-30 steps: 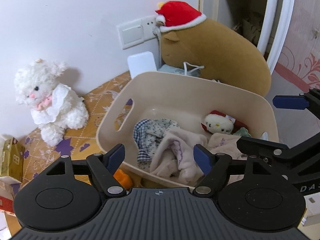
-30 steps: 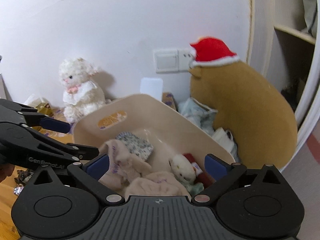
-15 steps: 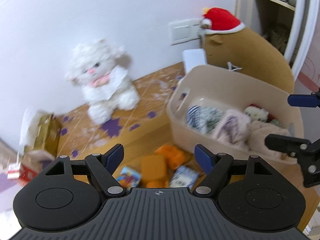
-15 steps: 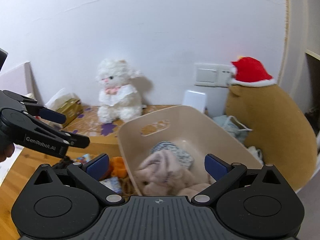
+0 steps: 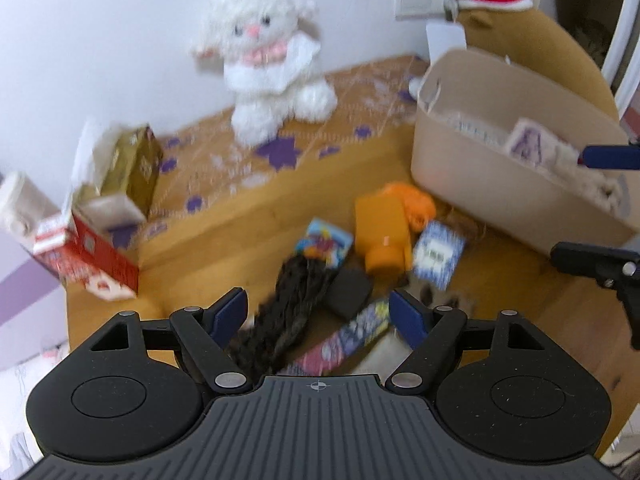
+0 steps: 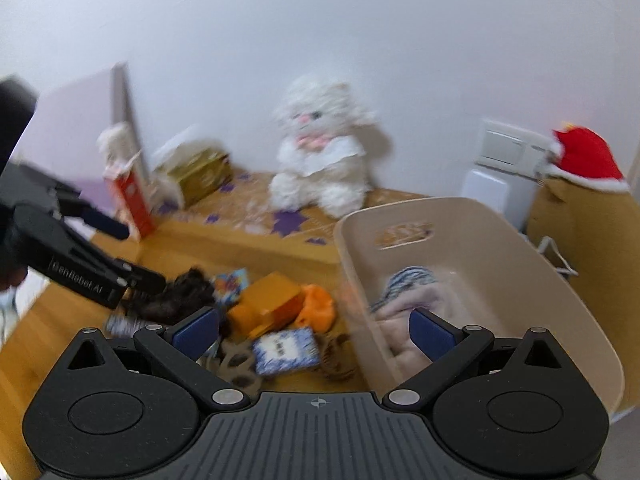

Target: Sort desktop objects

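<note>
Wooden desktop (image 5: 208, 248) is lying cluttered below a white wall. Left gripper (image 5: 318, 312), jaws apart and empty, is hovering over a dark fuzzy bundle (image 5: 288, 304) at lower centre; it looks soft and light, best pinched mid-length. Right gripper (image 6: 314, 328) is gaping empty beside the beige bin (image 6: 520, 280).

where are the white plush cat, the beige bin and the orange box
white plush cat (image 5: 266, 68), left wrist view, on its chest
beige bin (image 6: 472, 240), right wrist view, on its inner back wall
orange box (image 5: 382, 226), left wrist view, on its top face
</note>
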Demonstrator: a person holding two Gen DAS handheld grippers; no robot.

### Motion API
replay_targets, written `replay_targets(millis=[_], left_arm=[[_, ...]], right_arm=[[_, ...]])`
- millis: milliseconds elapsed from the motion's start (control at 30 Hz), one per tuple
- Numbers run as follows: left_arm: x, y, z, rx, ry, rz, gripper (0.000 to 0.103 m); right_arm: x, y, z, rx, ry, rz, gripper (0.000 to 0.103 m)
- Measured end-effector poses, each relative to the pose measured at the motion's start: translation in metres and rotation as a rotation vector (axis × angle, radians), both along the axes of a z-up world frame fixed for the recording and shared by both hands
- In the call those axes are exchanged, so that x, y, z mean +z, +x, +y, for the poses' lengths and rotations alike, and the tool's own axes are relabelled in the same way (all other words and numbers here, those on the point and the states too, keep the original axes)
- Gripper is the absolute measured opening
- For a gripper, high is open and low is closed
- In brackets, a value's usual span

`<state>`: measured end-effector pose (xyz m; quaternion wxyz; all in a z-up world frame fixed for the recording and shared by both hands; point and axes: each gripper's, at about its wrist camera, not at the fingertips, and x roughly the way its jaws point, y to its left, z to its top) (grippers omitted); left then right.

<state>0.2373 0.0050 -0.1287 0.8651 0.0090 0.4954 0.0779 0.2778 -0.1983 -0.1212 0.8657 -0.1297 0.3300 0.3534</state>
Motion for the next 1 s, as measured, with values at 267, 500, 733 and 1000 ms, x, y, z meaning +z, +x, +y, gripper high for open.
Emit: replay_targets(millis=[267,500,733,1000], left_arm=[[-0.035,-0.014,0.014,0.006,-0.065,0.111,0.079],[-0.060,-0.014,0.019,-0.008,-0.133,0.204,0.079],[-0.084,-0.011,0.010,-0.042,-0.144,0.260,0.081],[-0.085,-0.001,-0.003,-0.081,-0.127,0.251,0.085]], right_arm=[[-0.036,-0.014,0.037,0.099,-0.135,0.055,0.103],[-0.065,-0.009,0.051,0.126,-0.203,0.137,0.103],[-0.091,-0.004,0.061,0.145,-0.260,0.182,0.103],[-0.108,0.005,0.070,0.171,-0.305,0.186,0.103]])
